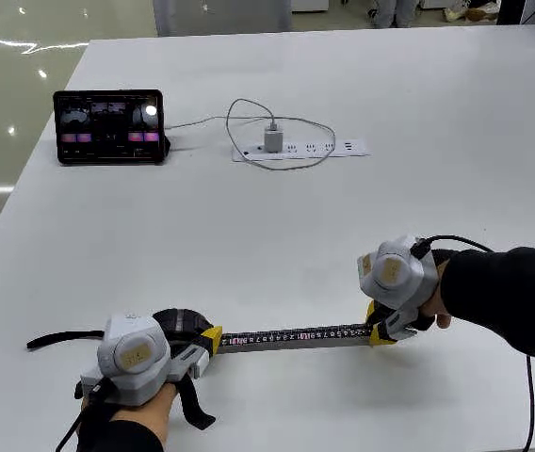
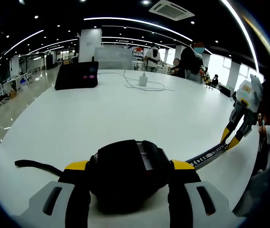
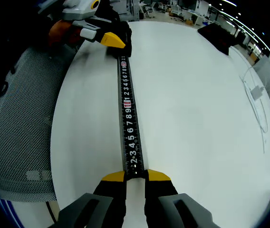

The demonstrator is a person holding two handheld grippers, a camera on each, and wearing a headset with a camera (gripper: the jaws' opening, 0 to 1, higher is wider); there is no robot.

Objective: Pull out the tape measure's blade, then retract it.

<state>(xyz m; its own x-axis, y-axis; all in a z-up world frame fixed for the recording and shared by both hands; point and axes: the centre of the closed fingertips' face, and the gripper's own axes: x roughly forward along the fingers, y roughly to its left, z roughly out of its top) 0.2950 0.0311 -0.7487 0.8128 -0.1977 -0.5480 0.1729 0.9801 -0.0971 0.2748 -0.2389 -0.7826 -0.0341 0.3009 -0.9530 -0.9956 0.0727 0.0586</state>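
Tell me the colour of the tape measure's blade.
The blade is black with white numerals, clearest in the right gripper view.

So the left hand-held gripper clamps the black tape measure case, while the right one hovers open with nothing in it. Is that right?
Not quite. The left hand-held gripper does clamp the black tape measure case, but the right hand-held gripper is shut on the tip of the pulled-out blade, as the right gripper view shows.
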